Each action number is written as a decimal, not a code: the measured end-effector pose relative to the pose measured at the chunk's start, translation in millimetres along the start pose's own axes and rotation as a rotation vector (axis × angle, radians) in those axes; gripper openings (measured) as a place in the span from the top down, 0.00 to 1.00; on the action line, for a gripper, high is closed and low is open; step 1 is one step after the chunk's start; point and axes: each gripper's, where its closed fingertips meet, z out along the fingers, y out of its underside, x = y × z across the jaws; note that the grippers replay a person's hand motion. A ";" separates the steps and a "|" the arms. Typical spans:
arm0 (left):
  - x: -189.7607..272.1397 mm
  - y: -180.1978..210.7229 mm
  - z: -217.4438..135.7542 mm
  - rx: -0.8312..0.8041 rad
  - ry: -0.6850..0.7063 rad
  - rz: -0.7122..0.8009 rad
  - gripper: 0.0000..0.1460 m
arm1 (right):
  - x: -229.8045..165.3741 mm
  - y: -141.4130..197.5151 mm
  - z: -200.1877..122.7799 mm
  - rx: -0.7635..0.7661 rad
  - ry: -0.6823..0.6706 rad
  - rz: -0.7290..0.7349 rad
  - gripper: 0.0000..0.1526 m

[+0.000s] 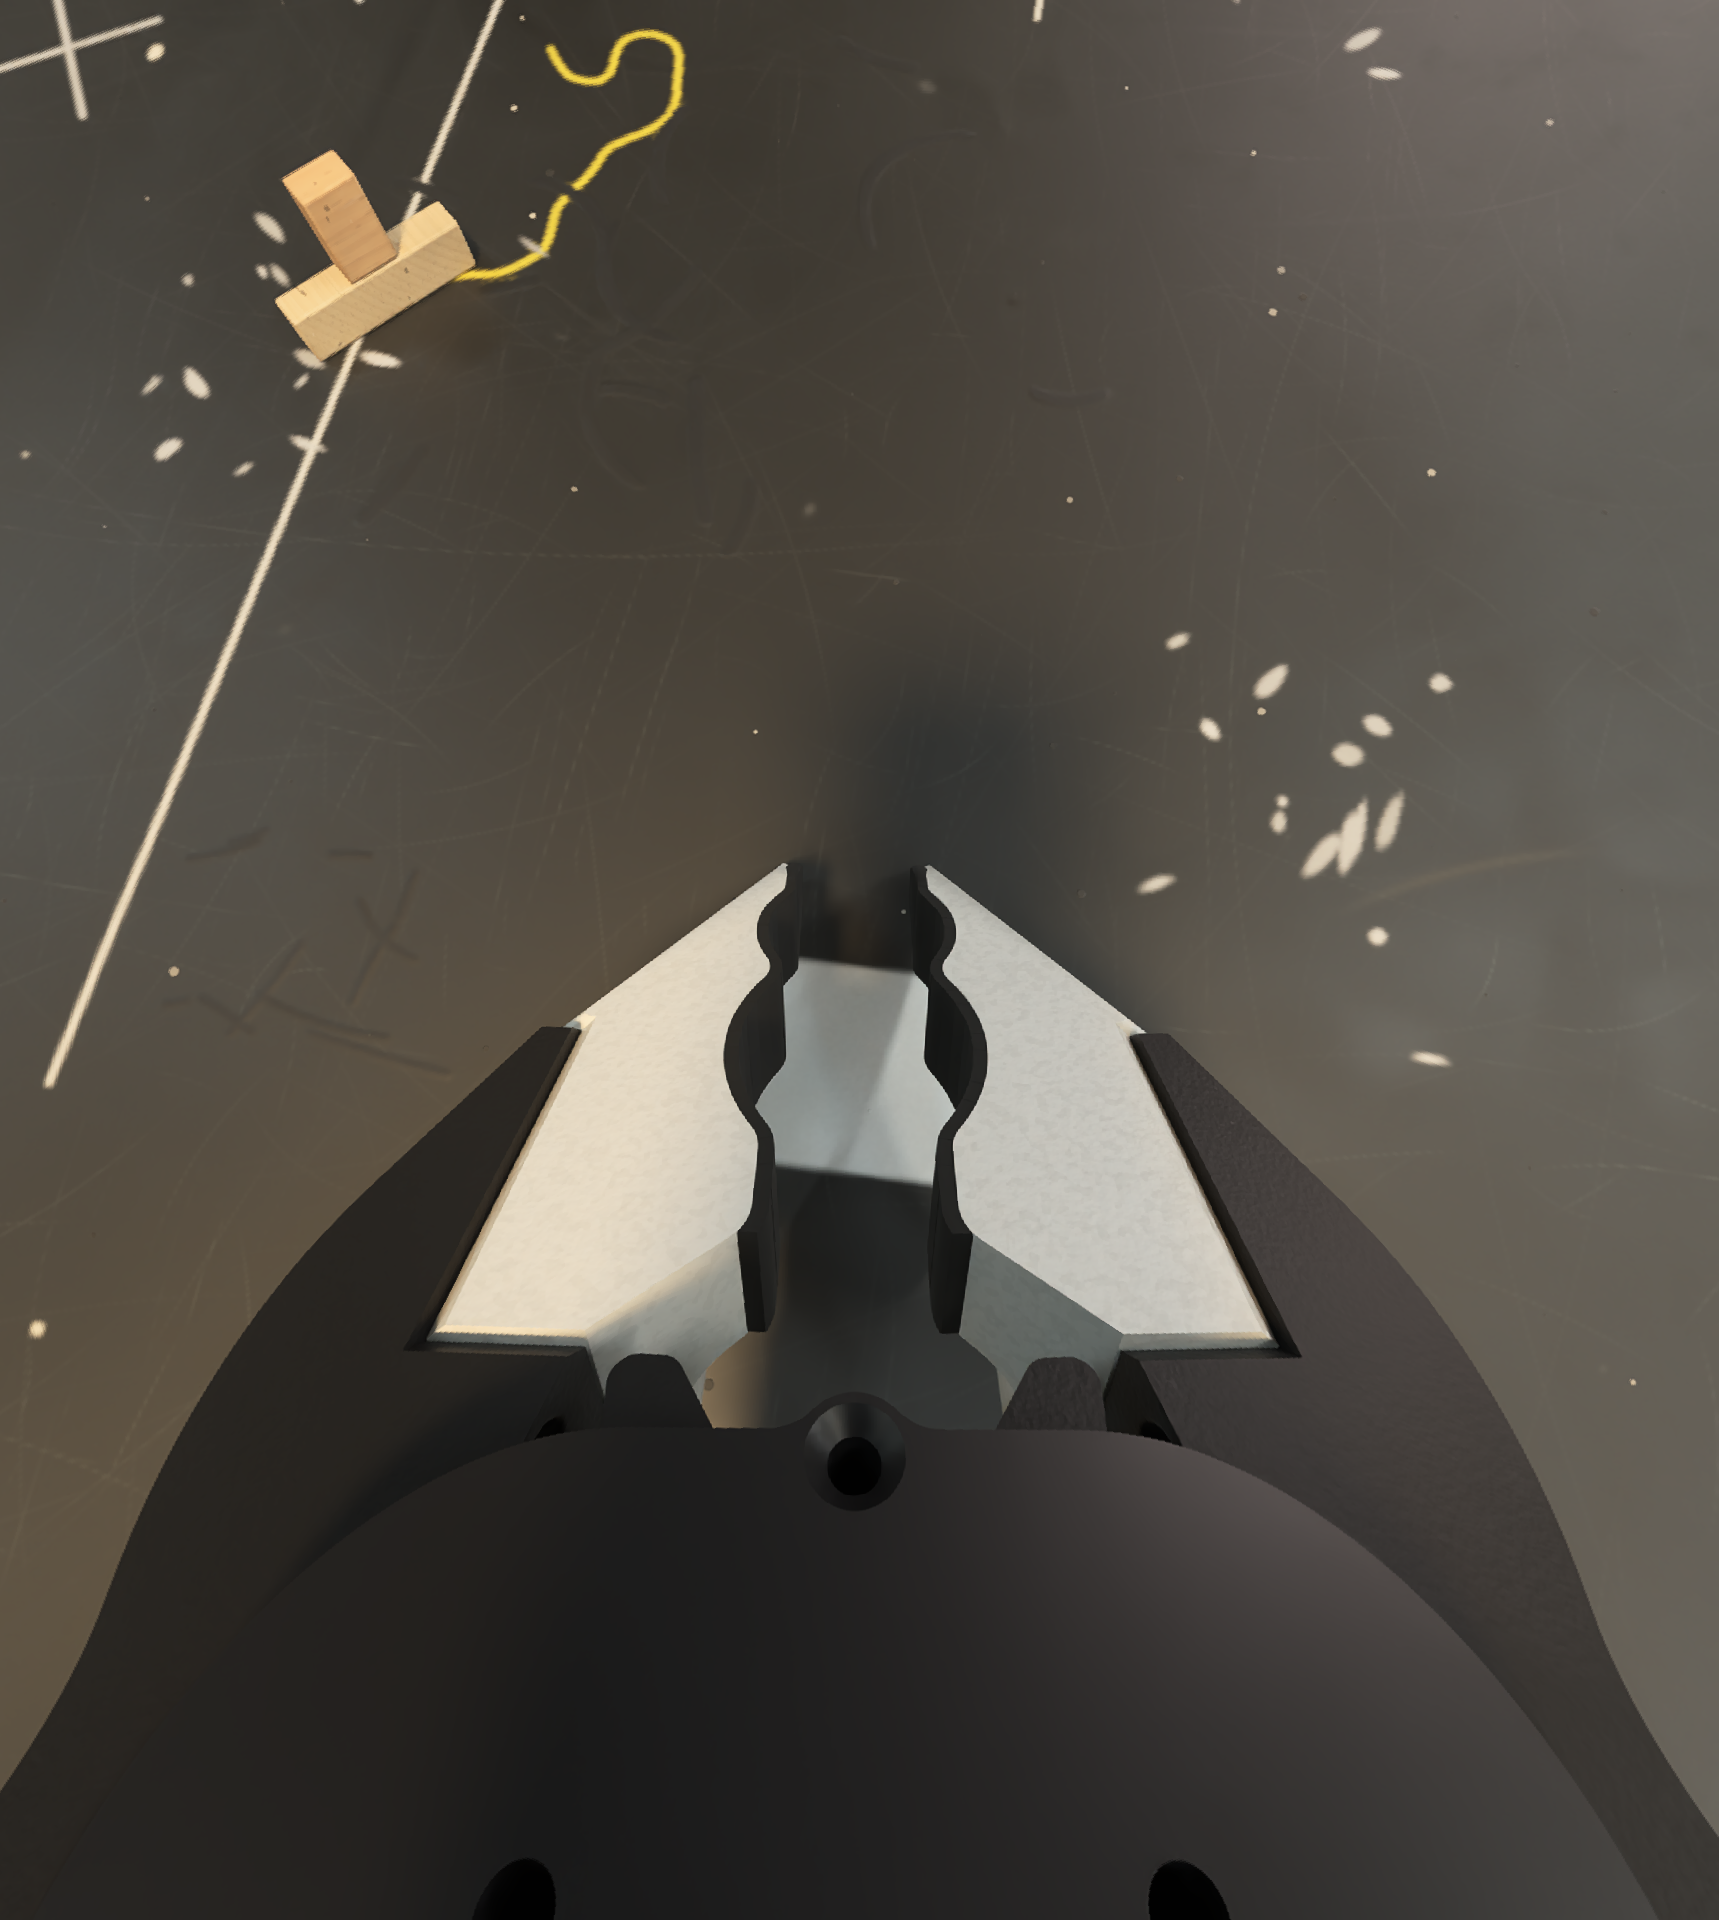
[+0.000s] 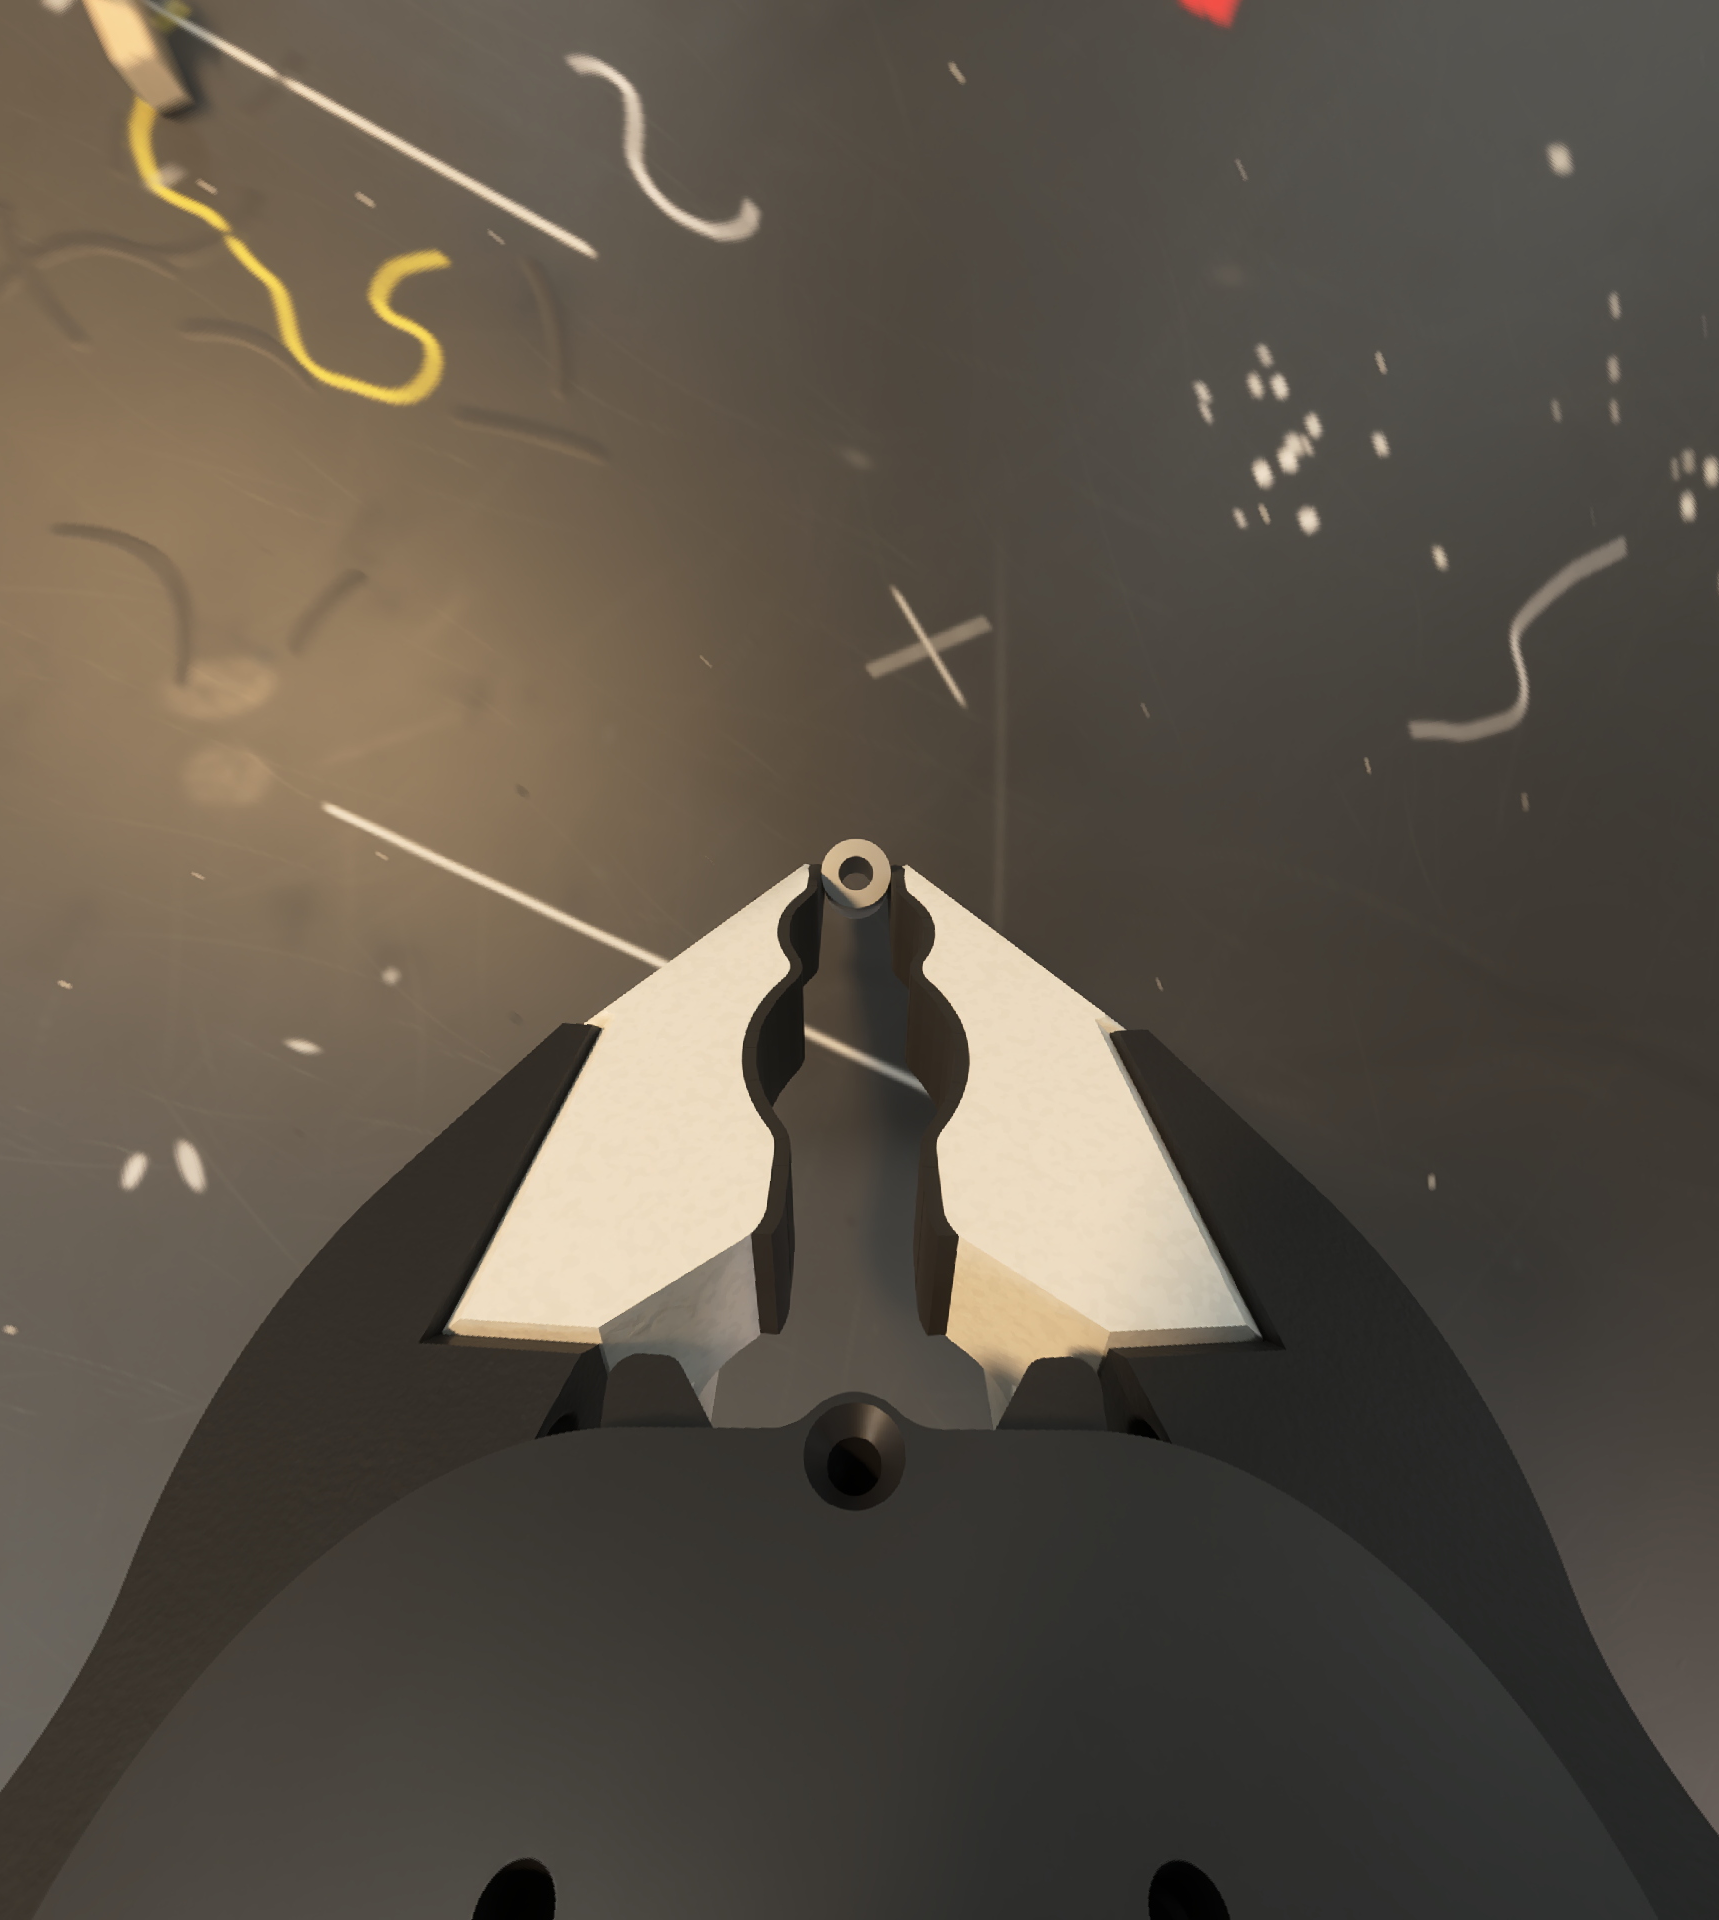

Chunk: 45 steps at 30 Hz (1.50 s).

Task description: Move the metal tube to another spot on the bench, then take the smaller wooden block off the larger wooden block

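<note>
Metal tube stands on end between the tips of the right gripper, which is closed on it; its small pale ring-shaped end with a dark bore faces the camera, above the dark, chalk-marked bench. Left gripper hangs with jaws slightly parted, holding nothing. Far ahead to its left, the larger wooden block lies flat, and the smaller wooden block stands upright on it, beside a yellow squiggle.

Dark scuffed bench, white chalk marks — yellow squiggle, warm light
</note>
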 end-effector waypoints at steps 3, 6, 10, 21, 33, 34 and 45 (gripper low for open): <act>0.3 -0.1 0.0 -0.007 -0.008 0.003 0.86 | 7.4 16.3 1.9 -0.010 -0.017 0.060 0.92; 0.6 -0.2 0.0 -0.010 -0.015 0.002 0.86 | 5.8 13.1 -0.1 -0.002 -0.018 0.066 0.77; 0.7 -0.5 0.3 -0.009 -0.019 -0.006 0.86 | -23.3 -30.7 -7.7 0.087 -0.014 -0.054 0.72; 1.1 -1.3 1.0 0.004 -0.018 -0.003 0.85 | -151.7 -149.5 84.1 0.144 -0.275 -0.325 0.76; -0.1 -1.2 0.9 0.013 -0.001 0.003 0.87 | -148.2 -153.3 86.4 0.124 -0.285 -0.311 0.95; 0.0 -1.1 0.8 0.012 -0.001 0.004 0.87 | -143.6 -149.9 75.6 0.135 -0.284 -0.297 0.95; -0.8 -1.9 1.5 0.009 0.003 0.001 0.87 | -77.6 -7.0 -17.8 0.033 -0.321 0.037 0.95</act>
